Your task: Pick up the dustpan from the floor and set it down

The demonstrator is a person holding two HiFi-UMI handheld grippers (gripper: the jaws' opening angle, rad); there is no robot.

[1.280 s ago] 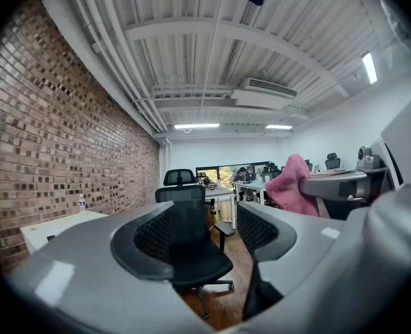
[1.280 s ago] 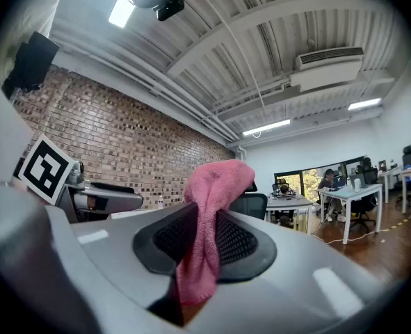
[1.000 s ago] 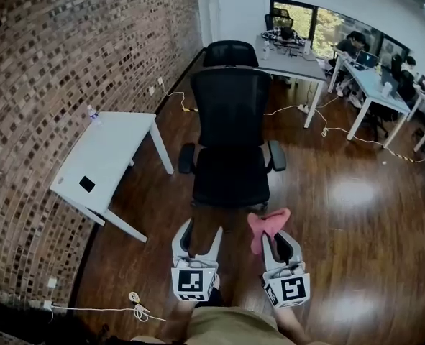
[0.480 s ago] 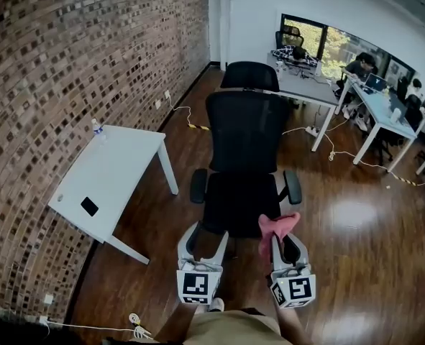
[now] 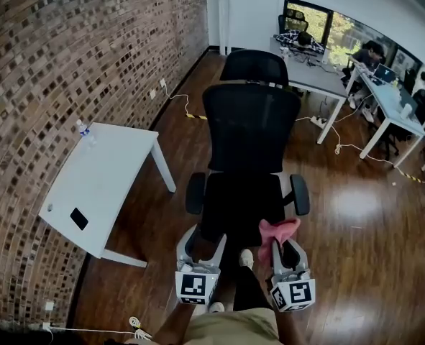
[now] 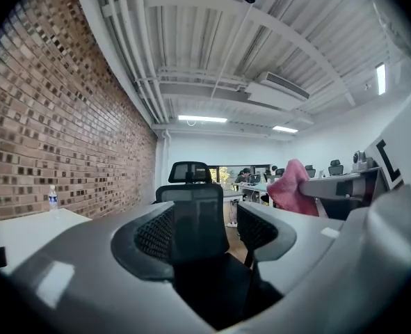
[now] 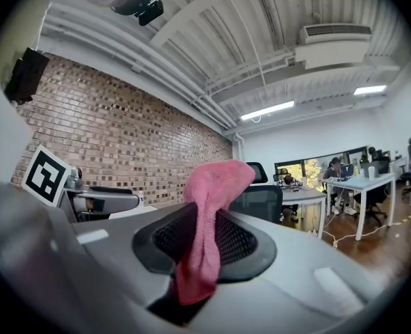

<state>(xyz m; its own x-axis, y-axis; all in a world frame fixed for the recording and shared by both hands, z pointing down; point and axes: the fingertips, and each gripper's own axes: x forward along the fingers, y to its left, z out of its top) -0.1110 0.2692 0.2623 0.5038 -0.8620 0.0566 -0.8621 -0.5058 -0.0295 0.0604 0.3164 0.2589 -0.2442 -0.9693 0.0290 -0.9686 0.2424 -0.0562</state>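
Pink cloth is pinched between the closed jaws of the right gripper, one end sticking up above them and the other hanging below. The left gripper is held beside it, jaws apart with nothing in them. A black chair shows through the gap. Both grippers point at the chair's seat, close in front of the person. Wooden floor spreads around the chair. A white desk stands to the left against the brick wall, with a dark phone lying on it. No view shows the dustpan.
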